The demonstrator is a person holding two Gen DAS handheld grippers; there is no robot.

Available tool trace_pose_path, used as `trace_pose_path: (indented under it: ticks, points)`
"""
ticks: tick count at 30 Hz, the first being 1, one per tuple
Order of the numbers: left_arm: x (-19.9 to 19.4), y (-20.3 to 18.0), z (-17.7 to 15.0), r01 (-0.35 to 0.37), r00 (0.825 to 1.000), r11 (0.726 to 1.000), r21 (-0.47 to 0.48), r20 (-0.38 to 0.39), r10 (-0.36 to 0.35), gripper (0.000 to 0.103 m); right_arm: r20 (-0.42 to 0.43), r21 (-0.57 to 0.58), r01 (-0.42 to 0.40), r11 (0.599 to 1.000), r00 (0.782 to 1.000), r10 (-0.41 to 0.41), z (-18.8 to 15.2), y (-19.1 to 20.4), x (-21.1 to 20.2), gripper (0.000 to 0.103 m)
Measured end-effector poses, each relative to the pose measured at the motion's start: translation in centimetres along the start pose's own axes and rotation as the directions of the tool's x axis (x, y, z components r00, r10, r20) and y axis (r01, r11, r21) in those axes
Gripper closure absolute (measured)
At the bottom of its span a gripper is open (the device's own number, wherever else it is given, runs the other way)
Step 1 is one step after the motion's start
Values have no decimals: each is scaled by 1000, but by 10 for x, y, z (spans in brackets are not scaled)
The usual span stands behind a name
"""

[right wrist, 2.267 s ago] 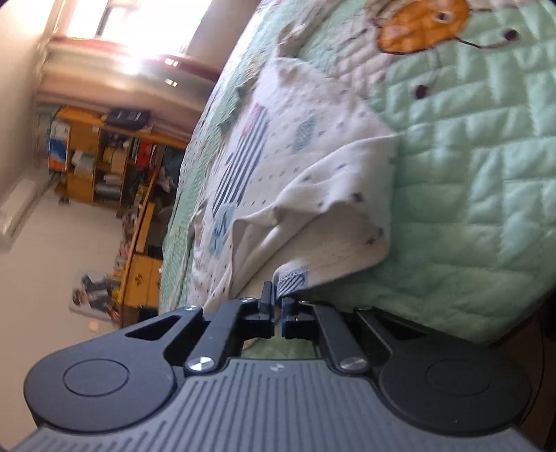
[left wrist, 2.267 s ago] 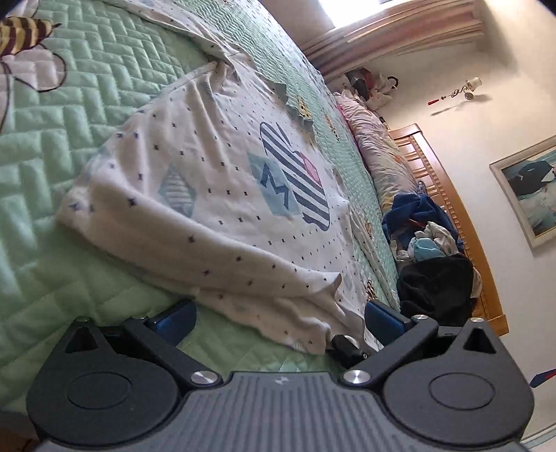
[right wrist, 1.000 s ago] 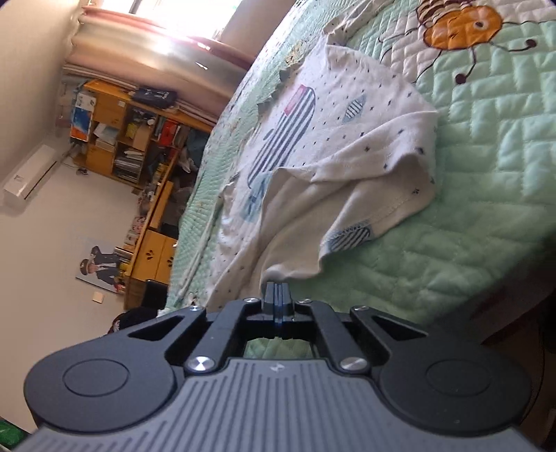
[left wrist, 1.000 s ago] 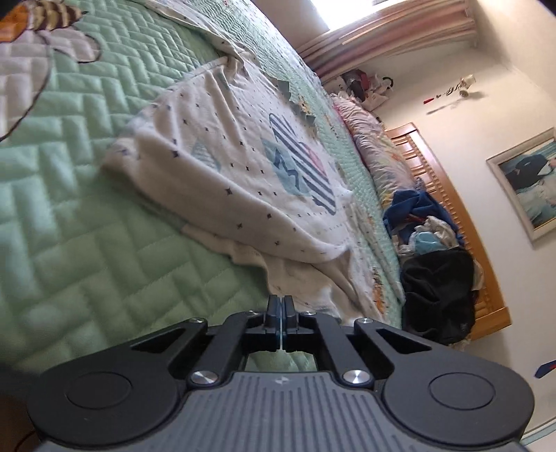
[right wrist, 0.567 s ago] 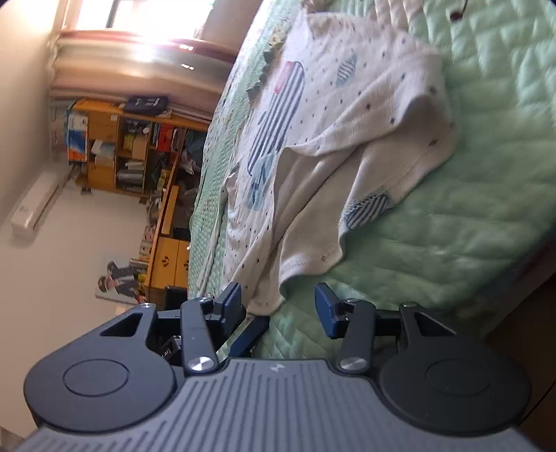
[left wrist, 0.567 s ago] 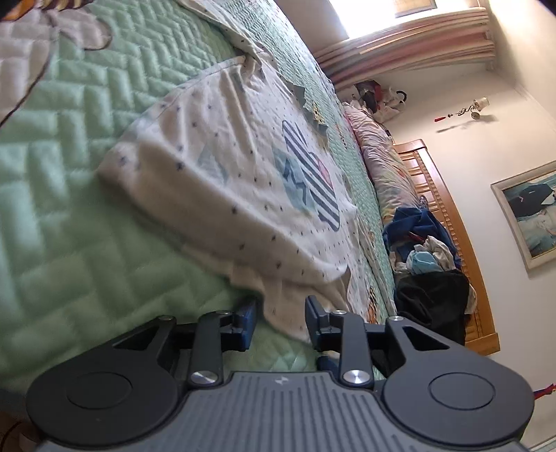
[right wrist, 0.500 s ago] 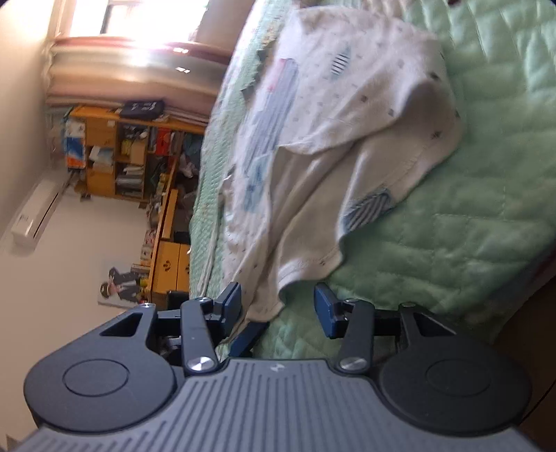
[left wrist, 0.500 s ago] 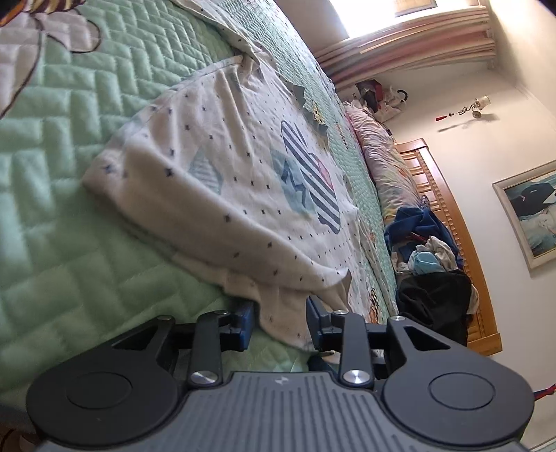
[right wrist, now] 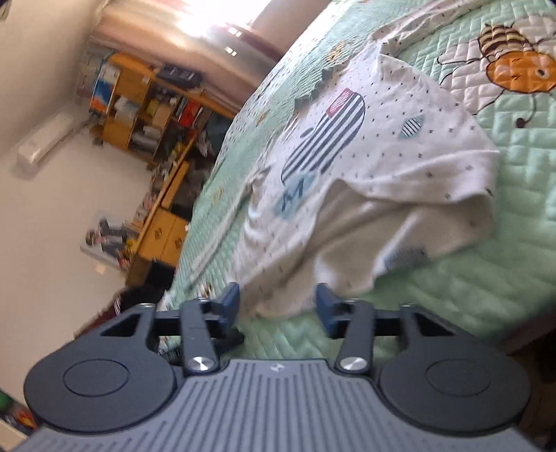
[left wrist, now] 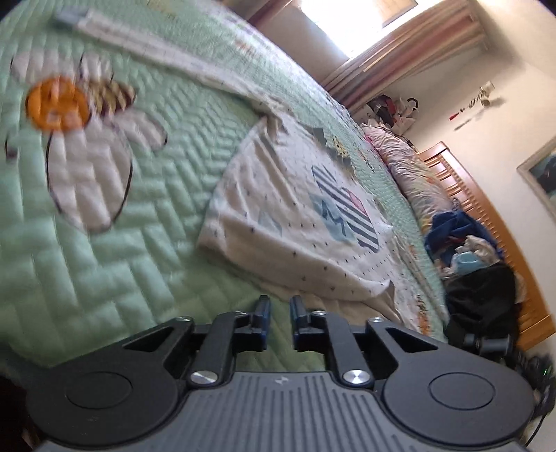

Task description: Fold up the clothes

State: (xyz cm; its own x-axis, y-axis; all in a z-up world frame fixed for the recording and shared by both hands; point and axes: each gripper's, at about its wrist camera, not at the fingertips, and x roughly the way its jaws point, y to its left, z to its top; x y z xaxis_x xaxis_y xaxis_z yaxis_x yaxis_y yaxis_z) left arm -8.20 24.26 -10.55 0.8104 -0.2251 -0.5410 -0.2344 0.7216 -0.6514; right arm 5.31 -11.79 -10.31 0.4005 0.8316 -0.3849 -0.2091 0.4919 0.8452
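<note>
The white shirt (left wrist: 295, 215) lies on the green quilt (left wrist: 104, 260) of the bed, its near hem turned over once. That is 1 fold; the rest is still to do. Your left claw (left wrist: 277, 306) stands narrow and empty, with the hem at 12 o'clock. Your right claw (right wrist: 278, 299) is opening, and the hem at its 12 o'clock shows between its tips, not pressed.

Daylight from an overexposed far window (left wrist: 347, 24) glares in both views; motion blur softens the quilt (left wrist: 87, 260); fisheye curvature bends the edges.
</note>
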Motion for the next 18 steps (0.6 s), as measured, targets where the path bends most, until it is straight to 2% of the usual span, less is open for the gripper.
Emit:
trace_pose_path:
  ticks: [3,7,12,16,18]
  points:
    - [-4,-1,3,-21,1000,999,24,13,21,77,-16,54,-6,999,1000,7,10,-3,25,48]
    - [-12,8,1,-5,1000,1000,-22,24,5,73,-64,161,2,987,998,8,10,-18,55,48]
    - [-13,8,2,27,999,998,-60,27,-25,68,-34,185,-25,982,999,32,11,-19,65,48]
    - [-6,2,2,57,998,996,-69,8,-57,68,-16,215,-26,976,999,30,15,-24,72,49]
    - [-3,-2,1,66,998,996,-68,-1,-67,63,-2,219,-36,975,999,37,16,-24,74,48]
